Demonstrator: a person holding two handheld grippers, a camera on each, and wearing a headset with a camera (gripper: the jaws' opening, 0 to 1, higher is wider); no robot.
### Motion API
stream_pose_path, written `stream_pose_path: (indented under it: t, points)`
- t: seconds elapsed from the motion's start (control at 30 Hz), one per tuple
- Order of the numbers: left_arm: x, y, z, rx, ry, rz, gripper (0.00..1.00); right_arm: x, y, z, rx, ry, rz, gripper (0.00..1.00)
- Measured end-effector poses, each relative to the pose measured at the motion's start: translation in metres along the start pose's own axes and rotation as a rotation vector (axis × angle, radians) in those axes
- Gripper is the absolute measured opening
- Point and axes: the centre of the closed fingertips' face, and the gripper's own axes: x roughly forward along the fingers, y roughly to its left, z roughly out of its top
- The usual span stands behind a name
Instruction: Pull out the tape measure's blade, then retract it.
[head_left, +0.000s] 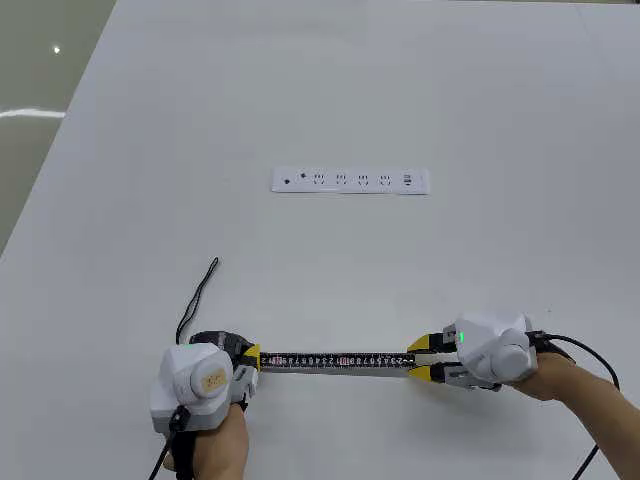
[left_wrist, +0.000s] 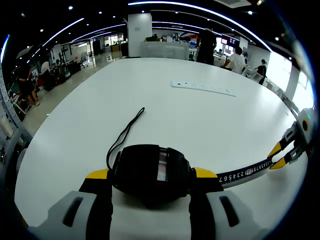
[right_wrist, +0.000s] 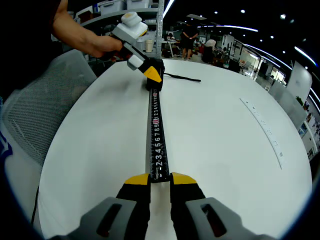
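Our left gripper clamps the rounded black tape measure case on the smooth white table. Our right gripper pinches the tip of its flat, numbered blade, stretched straight between them.

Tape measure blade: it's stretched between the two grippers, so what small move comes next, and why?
Probably ease the right gripper toward the case clamped in the left gripper, letting the blade wind in: it already lies extended across the table, so retracting remains.
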Motion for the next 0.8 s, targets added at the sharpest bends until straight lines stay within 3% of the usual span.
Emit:
stream_pose_path:
  t: [0.8]
  points:
    - [0.0003, -0.0009, 0.0003, -0.02, -0.008, -0.005, 0.58, -0.0019, -0.0003, 0.0021, -0.005, 0.001, -0.002, 0.14]
